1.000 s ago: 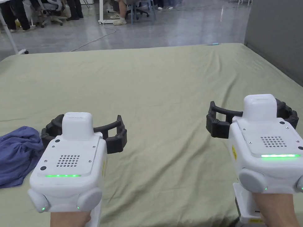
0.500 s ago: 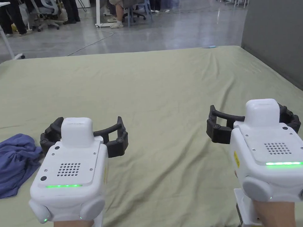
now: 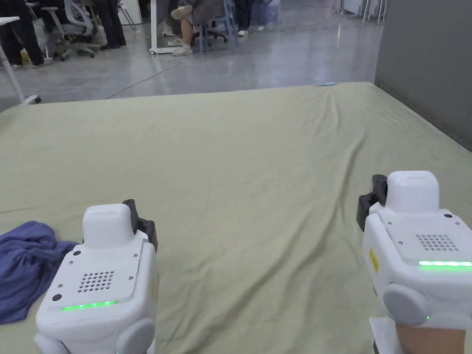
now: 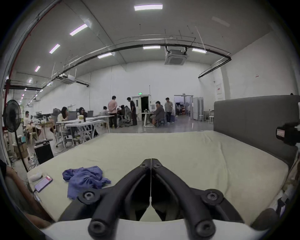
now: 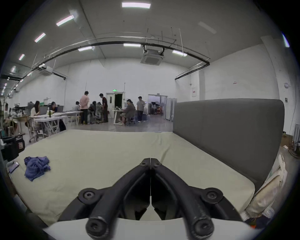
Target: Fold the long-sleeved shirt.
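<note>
The crumpled blue-purple long-sleeved shirt lies in a heap on the near left part of the olive-green bed sheet, just left of the left claw. That claw is closed with nothing between its jaws, which meet tip to tip in the left gripper view. The right claw is likewise closed and empty, well apart from the shirt on the near right.

The main risk, as I judge it, is a blind pinch: with collar, hem and sleeves buried in the bundle, a claw could catch several layers at once and lift a knot instead of an edge. A pink-cased phone lying just left of the shirt could also be dragged along.

The heap has no clear heading. It is possibly a little longer from near to far, but the folds hide which end is the collar.
</note>
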